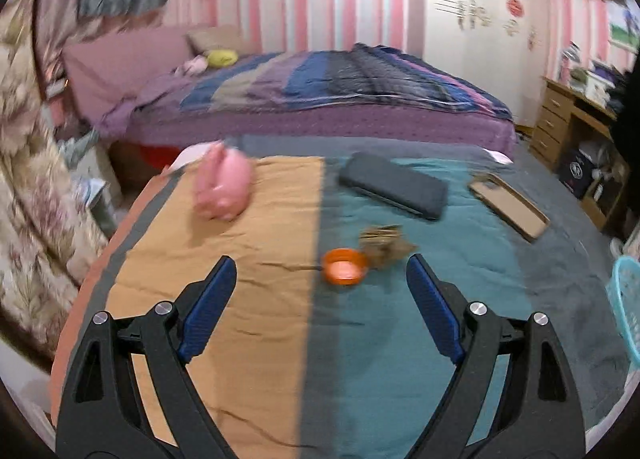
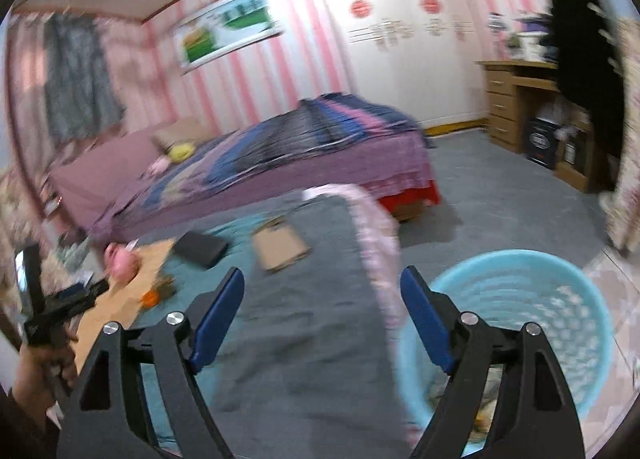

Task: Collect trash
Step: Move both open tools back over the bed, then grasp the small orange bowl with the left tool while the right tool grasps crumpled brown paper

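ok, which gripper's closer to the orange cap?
Left. The left gripper hovers open right at the orange cap; the right gripper is off by the blue basket, cap far to its left.
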Demonstrator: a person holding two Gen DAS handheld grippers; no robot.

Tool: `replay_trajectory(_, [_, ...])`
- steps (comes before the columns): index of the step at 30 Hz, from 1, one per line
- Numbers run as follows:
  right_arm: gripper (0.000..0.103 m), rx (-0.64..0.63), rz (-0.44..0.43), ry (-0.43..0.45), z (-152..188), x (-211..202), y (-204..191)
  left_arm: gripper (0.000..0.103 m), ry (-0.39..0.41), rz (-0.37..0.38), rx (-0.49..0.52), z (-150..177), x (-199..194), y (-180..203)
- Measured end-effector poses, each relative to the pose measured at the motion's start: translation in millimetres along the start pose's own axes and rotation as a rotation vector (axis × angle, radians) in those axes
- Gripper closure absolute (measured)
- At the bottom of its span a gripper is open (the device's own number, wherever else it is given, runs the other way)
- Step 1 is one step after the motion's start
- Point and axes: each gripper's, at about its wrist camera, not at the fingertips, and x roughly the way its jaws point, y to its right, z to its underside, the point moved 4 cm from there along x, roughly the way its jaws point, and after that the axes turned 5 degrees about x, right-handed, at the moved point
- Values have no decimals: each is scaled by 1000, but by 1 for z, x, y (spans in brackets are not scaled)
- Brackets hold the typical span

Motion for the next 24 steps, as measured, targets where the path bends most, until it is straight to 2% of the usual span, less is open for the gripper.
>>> replay_trajectory(5, [22, -71, -121, -106, 22, 50, -87, 18, -3, -44, -81, 4, 4, -49])
replay_trajectory(10, [22, -94, -190, -218, 41, 92, -158, 18, -1, -68, -131, 4, 6, -84])
replay_trajectory(13, [22, -111, -198, -256, 48, 123, -196, 18, -4, -87, -143, 6, 11, -99])
replay_trajectory(17, [22, -153, -162, -302, 69, 167, -236, 18, -1, -71, -175, 6, 13, -113])
replay_trajectory(24, [22, -215, -122, -364, 85, 227, -268, 18, -7, -44, -191, 6, 20, -116])
